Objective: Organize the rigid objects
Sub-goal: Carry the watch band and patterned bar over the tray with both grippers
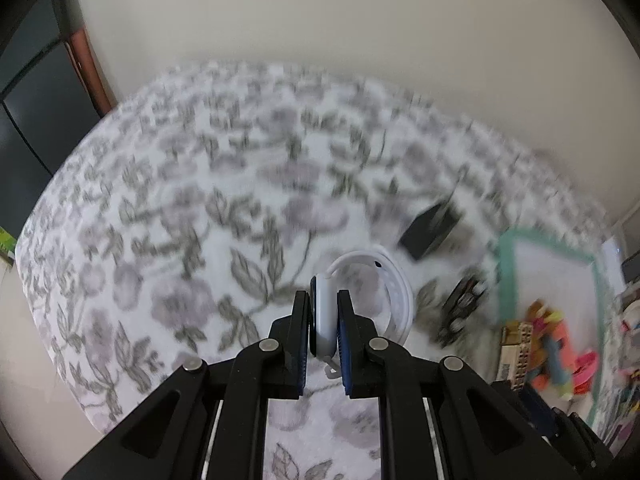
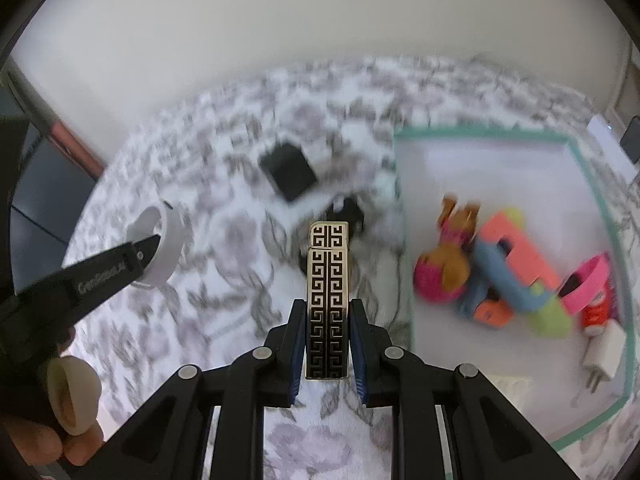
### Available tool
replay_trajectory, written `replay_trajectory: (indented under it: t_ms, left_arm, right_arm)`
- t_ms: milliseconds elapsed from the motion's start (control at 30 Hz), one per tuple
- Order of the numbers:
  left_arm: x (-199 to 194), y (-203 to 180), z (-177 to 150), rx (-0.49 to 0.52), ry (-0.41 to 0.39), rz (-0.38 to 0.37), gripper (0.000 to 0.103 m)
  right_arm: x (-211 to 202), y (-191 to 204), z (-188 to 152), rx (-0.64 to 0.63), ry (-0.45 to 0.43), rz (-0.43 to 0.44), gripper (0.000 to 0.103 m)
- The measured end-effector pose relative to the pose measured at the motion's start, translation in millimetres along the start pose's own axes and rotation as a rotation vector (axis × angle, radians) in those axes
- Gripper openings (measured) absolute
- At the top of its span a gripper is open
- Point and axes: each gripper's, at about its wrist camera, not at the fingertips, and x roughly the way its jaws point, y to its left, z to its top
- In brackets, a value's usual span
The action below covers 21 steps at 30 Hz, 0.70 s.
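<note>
My left gripper [image 1: 324,300] is shut on a white smartwatch [image 1: 325,322] whose looped band [image 1: 394,292] curves off to the right, held clear above the flowered bedspread [image 1: 180,240]. In the right wrist view the same left gripper [image 2: 154,242] shows at the left with the white watch band [image 2: 170,248] on its tip. My right gripper [image 2: 327,306] is shut on a tall silver lighter with a black Greek-key pattern [image 2: 327,300], standing upright between the blue pads. A white tray with a teal rim [image 2: 480,133] lies to the right and holds several colourful toys [image 2: 508,264].
A black square object [image 2: 289,170] and another small dark item [image 2: 347,212] lie on the bedspread left of the tray. A white charger plug [image 2: 604,354] and a pink band [image 2: 588,282] sit in the tray's right side. A hand [image 2: 44,440] grips the left tool. Pale wall behind.
</note>
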Motion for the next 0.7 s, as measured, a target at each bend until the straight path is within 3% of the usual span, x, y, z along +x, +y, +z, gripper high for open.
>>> replay_trajectory:
  t_ms: [267, 367, 700]
  left_arm:
    - [-44.5, -29.2, 6.6, 0.059, -0.159, -0.080, 0.014]
    - [-55.3, -54.8, -0.5, 0.128, -0.201, -0.104, 0.014]
    - [-70.7, -145.1, -42.2, 0.334, -0.195, -0.258, 0.014]
  right_arm:
    - [-60.9, -33.3, 24.8, 0.079, -0.198, -0.072, 0.022]
    - [-79.8, -60.5, 28.7, 0.110, -0.253, -0.173, 0.022]
    - [-110.1, -152.9, 13.2, 0.299, -0.278, -0.300, 0.022]
